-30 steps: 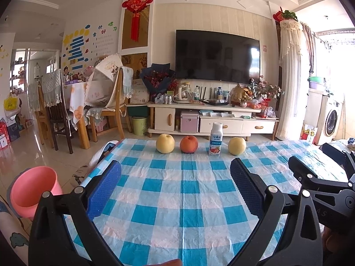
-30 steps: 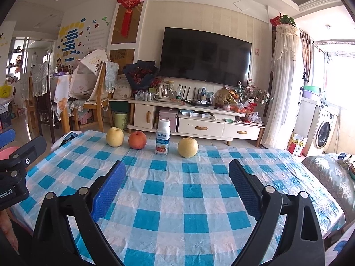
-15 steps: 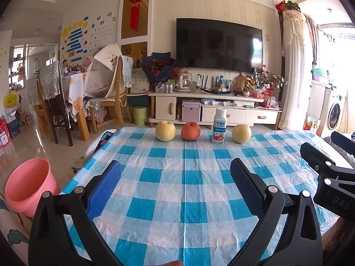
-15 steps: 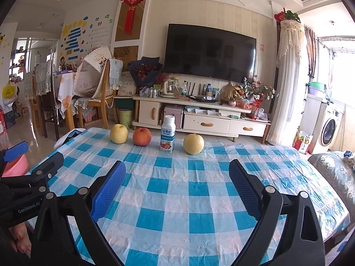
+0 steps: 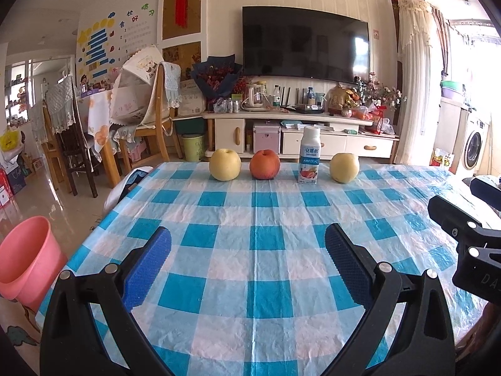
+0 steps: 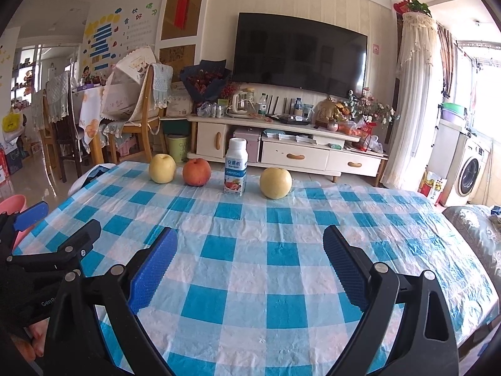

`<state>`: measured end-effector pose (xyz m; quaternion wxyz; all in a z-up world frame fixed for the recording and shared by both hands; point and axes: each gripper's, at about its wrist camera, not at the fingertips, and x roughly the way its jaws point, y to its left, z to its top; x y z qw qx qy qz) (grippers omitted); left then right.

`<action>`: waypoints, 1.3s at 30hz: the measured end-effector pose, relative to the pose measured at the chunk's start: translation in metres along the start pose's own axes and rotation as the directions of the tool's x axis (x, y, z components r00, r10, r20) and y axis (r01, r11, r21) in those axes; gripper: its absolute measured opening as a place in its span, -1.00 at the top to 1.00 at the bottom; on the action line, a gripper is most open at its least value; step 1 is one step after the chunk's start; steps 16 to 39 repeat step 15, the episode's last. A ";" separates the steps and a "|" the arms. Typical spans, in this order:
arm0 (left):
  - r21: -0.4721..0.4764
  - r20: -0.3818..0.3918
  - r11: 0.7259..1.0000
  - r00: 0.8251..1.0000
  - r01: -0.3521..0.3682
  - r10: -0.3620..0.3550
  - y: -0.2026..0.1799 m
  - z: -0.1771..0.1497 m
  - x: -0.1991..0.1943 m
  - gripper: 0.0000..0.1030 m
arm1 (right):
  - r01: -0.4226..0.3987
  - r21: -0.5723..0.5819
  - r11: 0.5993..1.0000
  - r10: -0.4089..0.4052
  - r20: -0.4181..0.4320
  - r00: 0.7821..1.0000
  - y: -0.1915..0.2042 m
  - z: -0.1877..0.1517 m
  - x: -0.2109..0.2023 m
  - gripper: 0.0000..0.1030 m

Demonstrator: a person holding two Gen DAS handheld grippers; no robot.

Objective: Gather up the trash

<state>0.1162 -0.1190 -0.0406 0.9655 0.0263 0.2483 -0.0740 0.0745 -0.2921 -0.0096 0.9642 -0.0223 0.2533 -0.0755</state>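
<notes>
Blue ribbed pads line both tools: the left gripper (image 5: 247,250) and the right gripper (image 6: 249,250) hang over the near checked tablecloth (image 5: 260,219) with jaws spread wide, holding nothing. Beyond them, at the far edge, the yogurt drink bottle (image 6: 235,166) stands upright between a peach (image 6: 196,172) and a pear (image 6: 276,182), likely the 1 piece of trash. Step: approach. Next, 1 gripper must reach forward, straddle the bottle, then carry it to the pink bucket (image 5: 26,260) on the floor.
</notes>
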 end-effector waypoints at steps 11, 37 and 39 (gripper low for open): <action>-0.081 -0.318 0.996 0.948 -0.028 0.001 -0.010 -0.022 0.100 -0.92 | -0.015 0.053 0.998 0.027 -0.235 0.972 -0.010 -0.010 0.095 -0.81; -0.095 -0.389 0.994 0.921 -0.051 0.010 -0.014 -0.034 0.129 -0.92 | 0.009 0.081 0.997 0.019 -0.338 0.941 -0.019 -0.026 0.134 -0.81; -0.095 -0.389 0.994 0.921 -0.051 0.010 -0.014 -0.034 0.129 -0.92 | 0.009 0.081 0.997 0.019 -0.338 0.941 -0.019 -0.026 0.134 -0.81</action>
